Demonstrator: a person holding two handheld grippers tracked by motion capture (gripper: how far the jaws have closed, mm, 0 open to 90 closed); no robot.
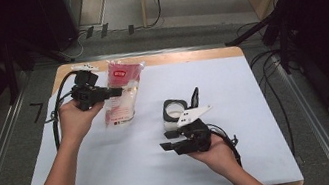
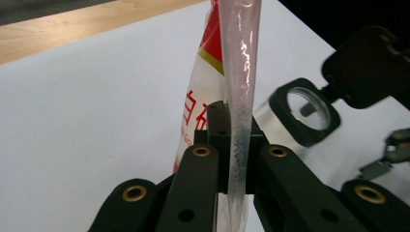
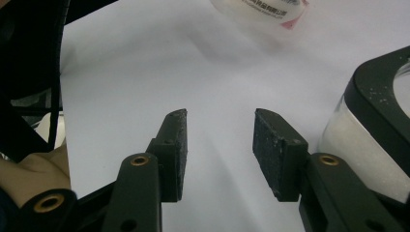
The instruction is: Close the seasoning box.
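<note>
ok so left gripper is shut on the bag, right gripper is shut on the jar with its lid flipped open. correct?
Not quite. The left gripper is shut on the bag, and the jar does stand with its lid flipped open. But the right gripper is open and holds nothing: the right gripper view shows bare table between its pads, with the jar off to one side.

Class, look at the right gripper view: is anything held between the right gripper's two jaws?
No: the right gripper stands open, with bare white table cover showing in the gap.
</note>
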